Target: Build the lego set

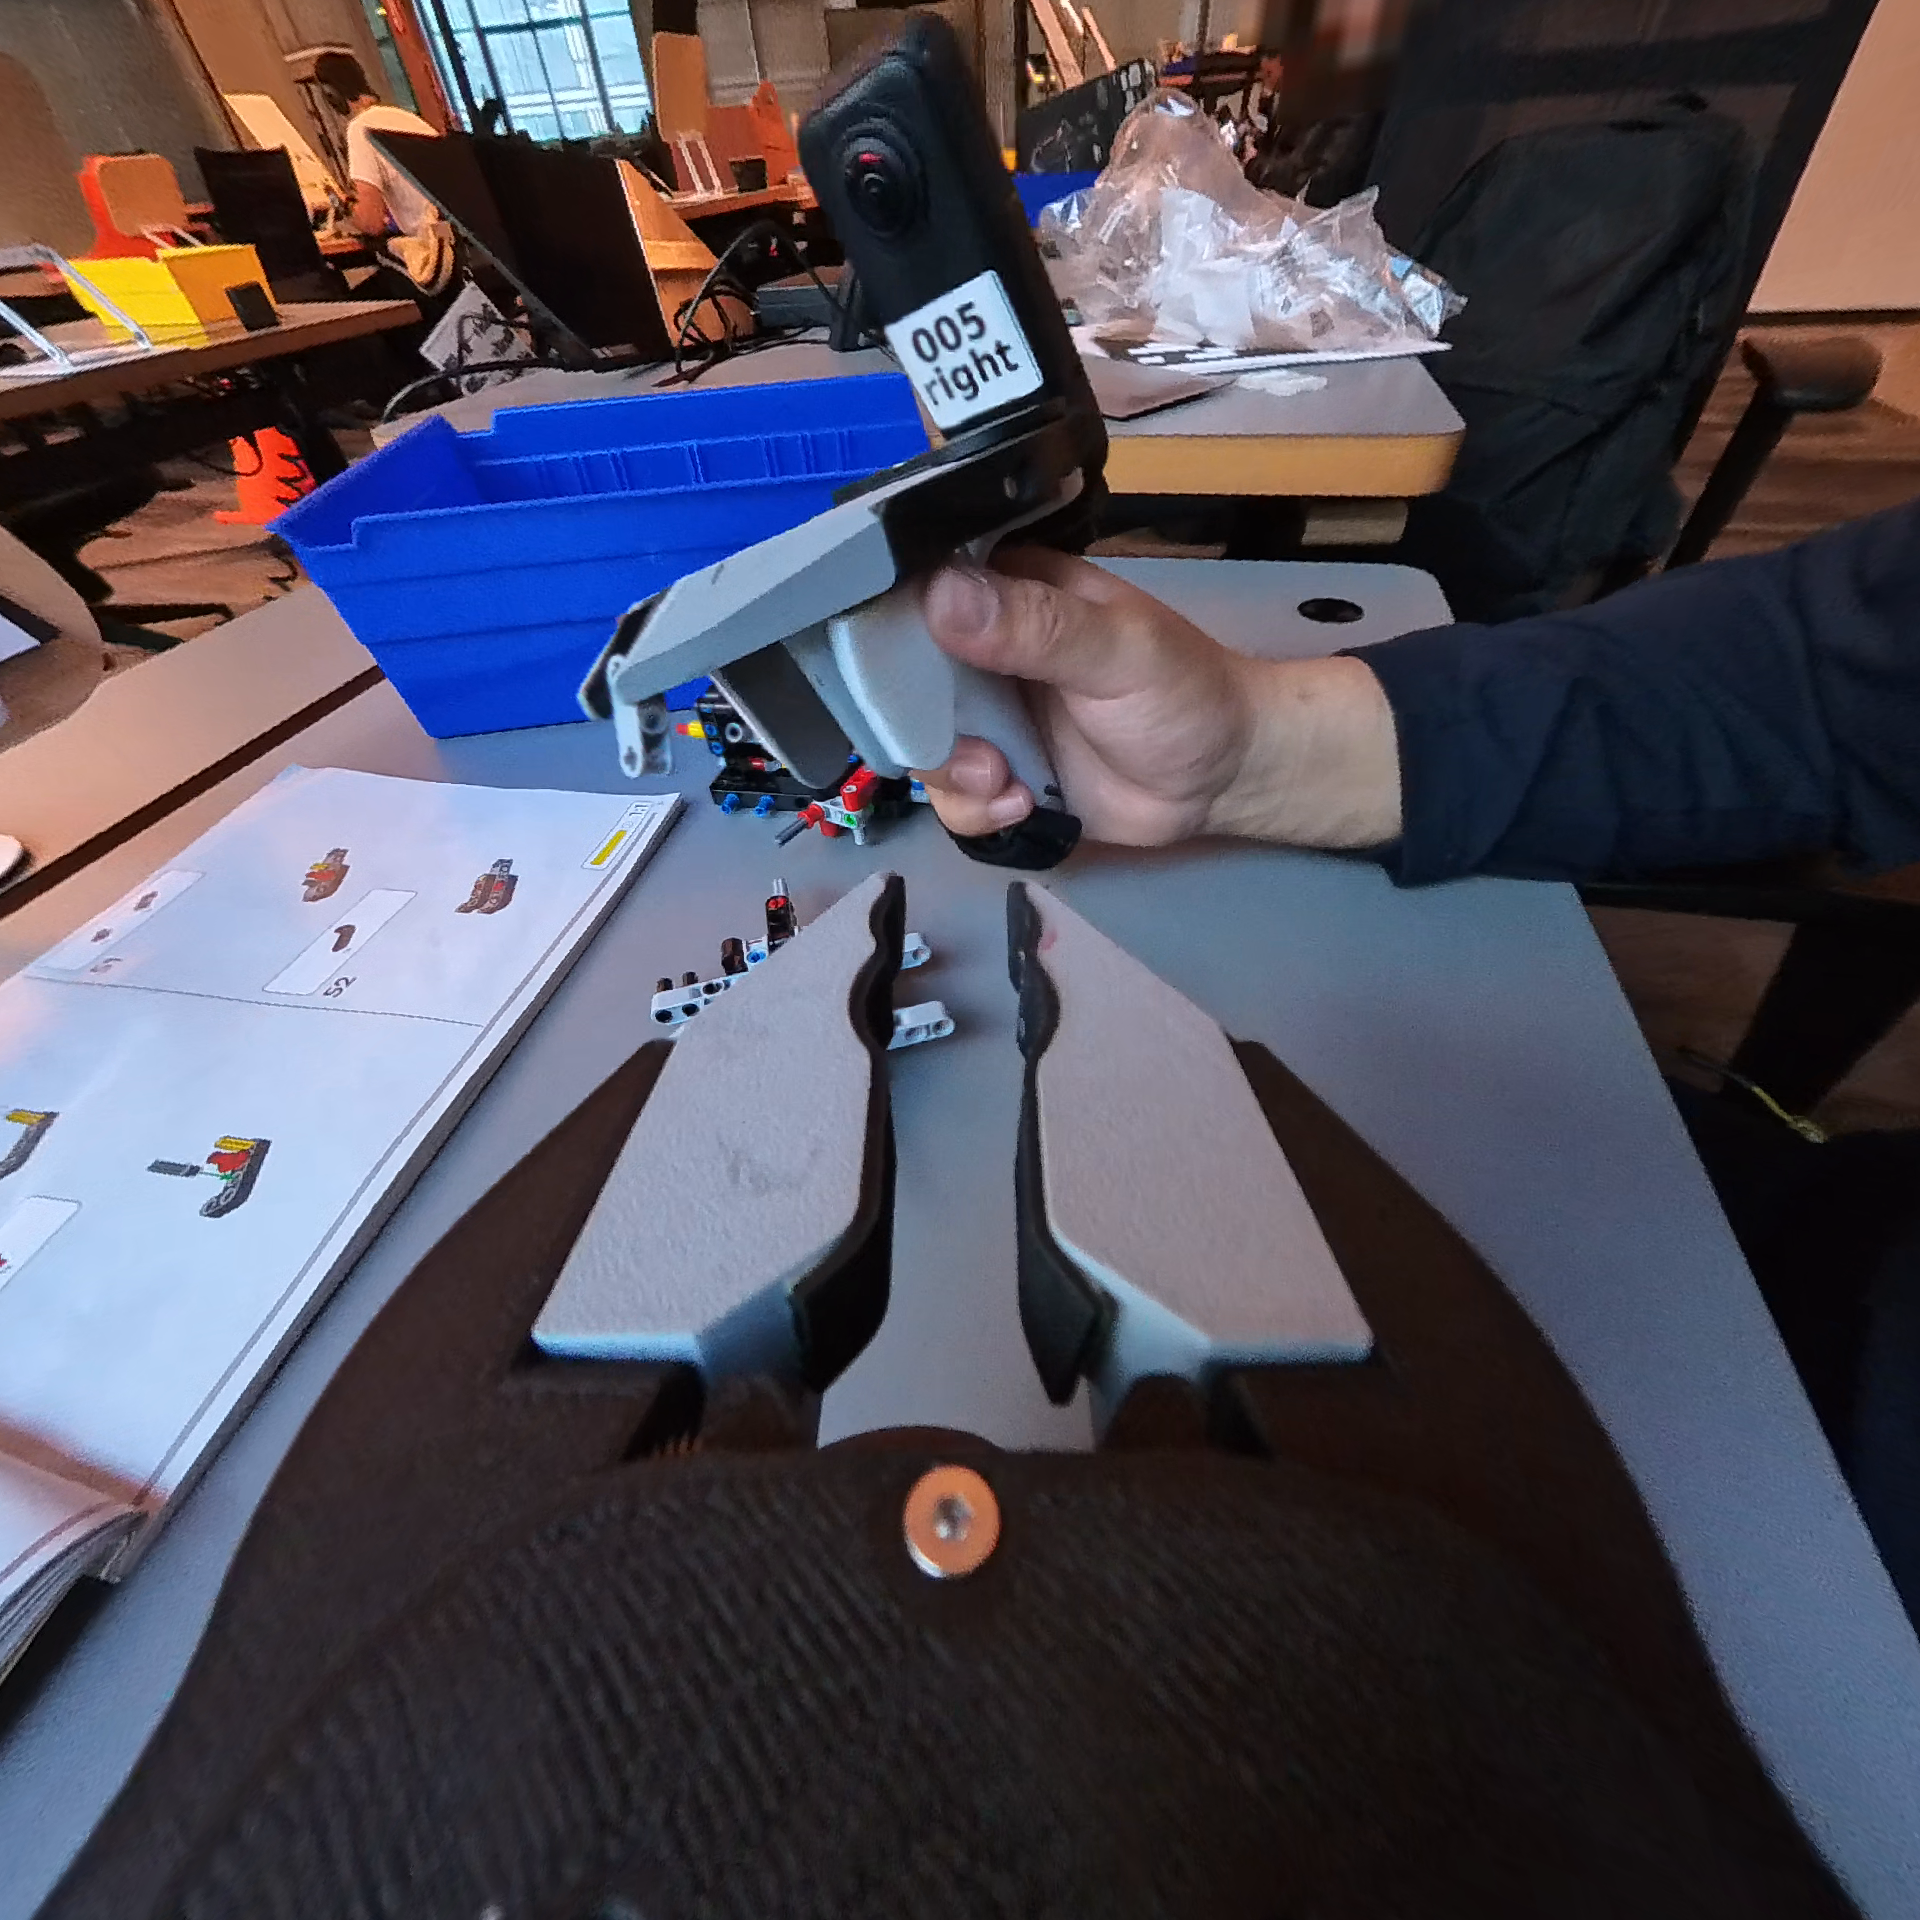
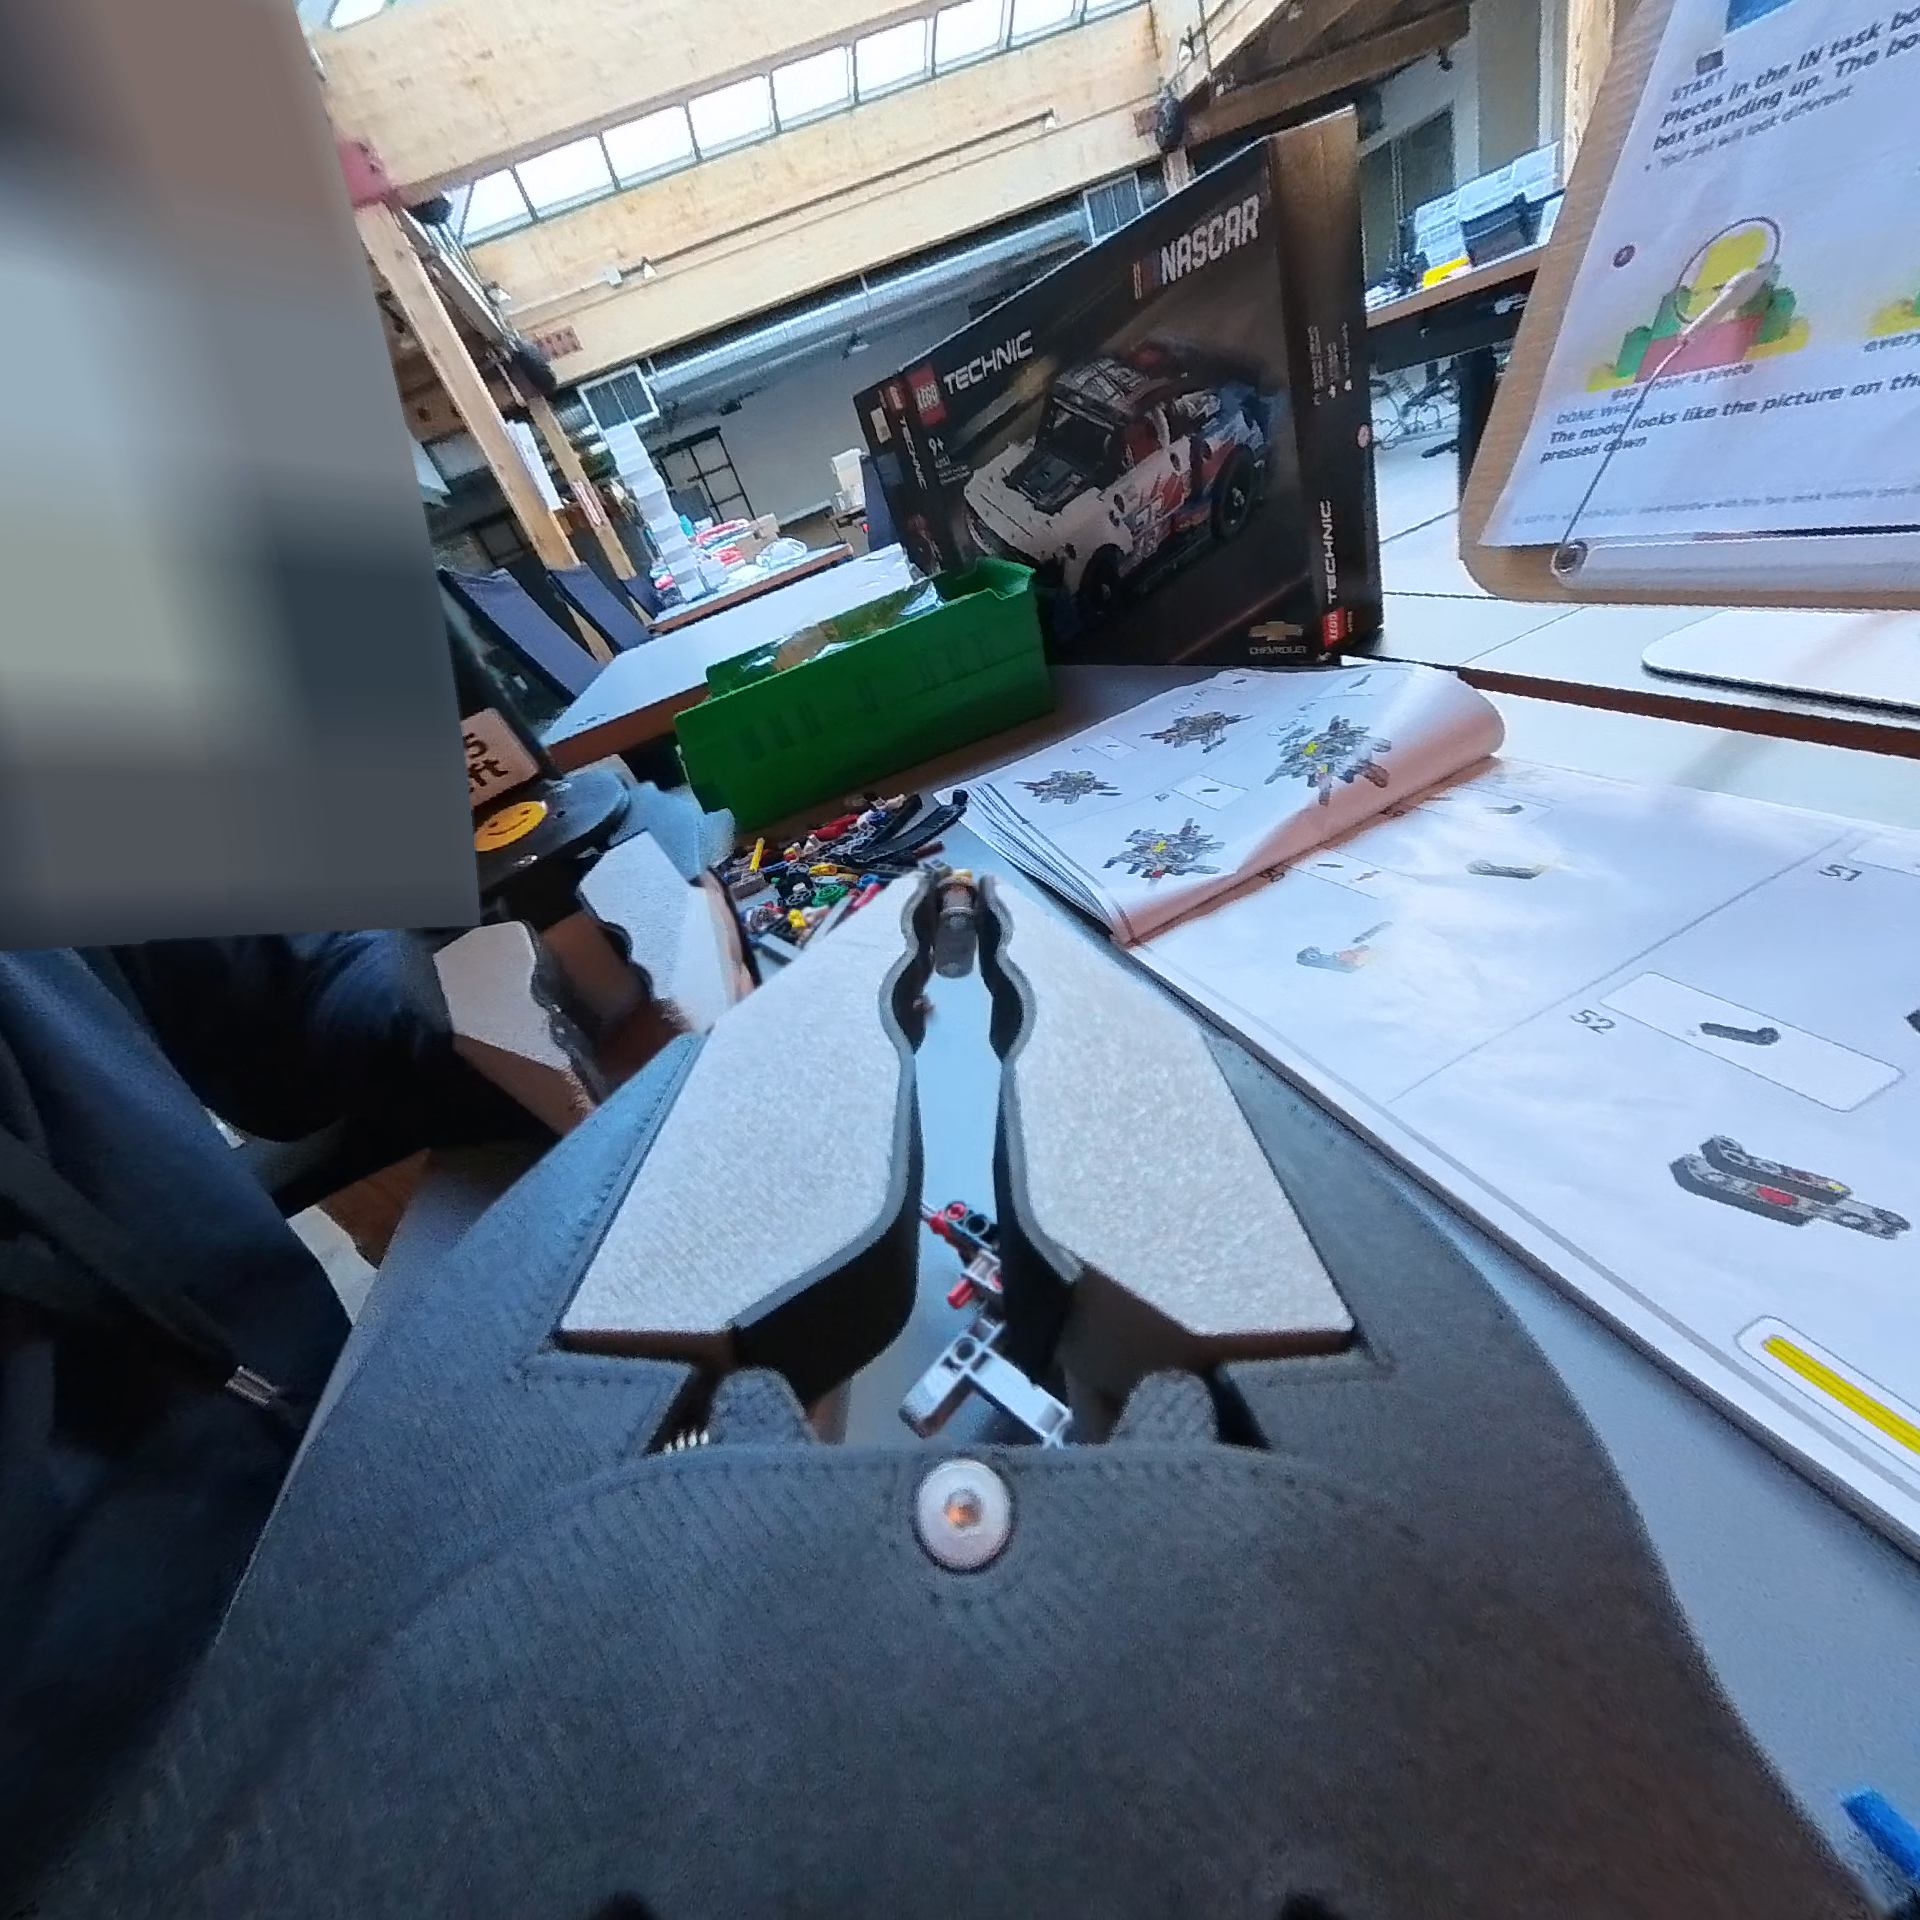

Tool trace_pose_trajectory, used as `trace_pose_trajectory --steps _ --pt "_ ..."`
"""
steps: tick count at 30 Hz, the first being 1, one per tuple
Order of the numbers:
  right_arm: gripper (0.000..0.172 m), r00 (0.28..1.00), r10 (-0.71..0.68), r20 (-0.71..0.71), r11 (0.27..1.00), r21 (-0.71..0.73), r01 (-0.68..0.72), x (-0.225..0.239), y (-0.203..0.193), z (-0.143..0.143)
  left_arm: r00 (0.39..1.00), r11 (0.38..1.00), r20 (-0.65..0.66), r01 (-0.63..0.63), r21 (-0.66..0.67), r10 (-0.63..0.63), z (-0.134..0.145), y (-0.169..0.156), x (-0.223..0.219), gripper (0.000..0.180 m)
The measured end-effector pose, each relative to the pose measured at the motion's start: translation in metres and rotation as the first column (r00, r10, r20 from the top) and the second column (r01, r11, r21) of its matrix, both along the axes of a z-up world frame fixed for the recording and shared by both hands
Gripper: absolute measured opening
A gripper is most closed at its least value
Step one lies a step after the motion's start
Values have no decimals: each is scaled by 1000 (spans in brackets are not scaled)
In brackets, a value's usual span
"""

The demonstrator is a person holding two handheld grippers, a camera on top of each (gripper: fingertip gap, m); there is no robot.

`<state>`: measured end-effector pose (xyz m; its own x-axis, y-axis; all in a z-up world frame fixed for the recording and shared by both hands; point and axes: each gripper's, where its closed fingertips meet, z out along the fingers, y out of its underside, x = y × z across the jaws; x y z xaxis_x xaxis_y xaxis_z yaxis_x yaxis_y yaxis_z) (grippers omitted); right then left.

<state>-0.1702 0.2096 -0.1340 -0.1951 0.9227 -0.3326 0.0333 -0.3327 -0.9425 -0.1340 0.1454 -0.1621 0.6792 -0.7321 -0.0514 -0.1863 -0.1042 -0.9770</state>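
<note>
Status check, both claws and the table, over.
Left claw open over white beams. Right claw shut on small grey piece. Open booklet alongside.

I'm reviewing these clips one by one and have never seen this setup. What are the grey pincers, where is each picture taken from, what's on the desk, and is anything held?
Each pincer is a hand-held two-finger gripper with a camera looking along its fingers. The left wrist view shows the left gripper open above the grey desk, over small white beam pieces; nothing is in it. Beyond it a hand holds the right gripper over a partly built brick model. The right wrist view shows that gripper pinching a small grey pin at its tips. Also there: an open instruction booklet, loose coloured pieces, a green bin, a blue bin and the set's box.
</note>
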Motion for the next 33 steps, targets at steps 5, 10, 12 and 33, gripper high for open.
trace_pose_trajectory --steps 5,10,12,33 --pt "4 1000 -14 3 1000 -5 14 3 8 -1 997 1000 -73 10 29 -8 -5 -3 7 16" --pt "4 999 -36 6 999 -7 36 6 15 -2 990 996 -141 39 74 -28 -7 -9 13 14" --pt "4 999 -39 0 999 -17 39 7 17 -1 983 993 -183 54 105 -34 -8 -11 17 13" --pt "4 1000 -27 9 999 -43 27 5 17 -6 942 982 -331 101 159 -43 -22 -18 28 9"
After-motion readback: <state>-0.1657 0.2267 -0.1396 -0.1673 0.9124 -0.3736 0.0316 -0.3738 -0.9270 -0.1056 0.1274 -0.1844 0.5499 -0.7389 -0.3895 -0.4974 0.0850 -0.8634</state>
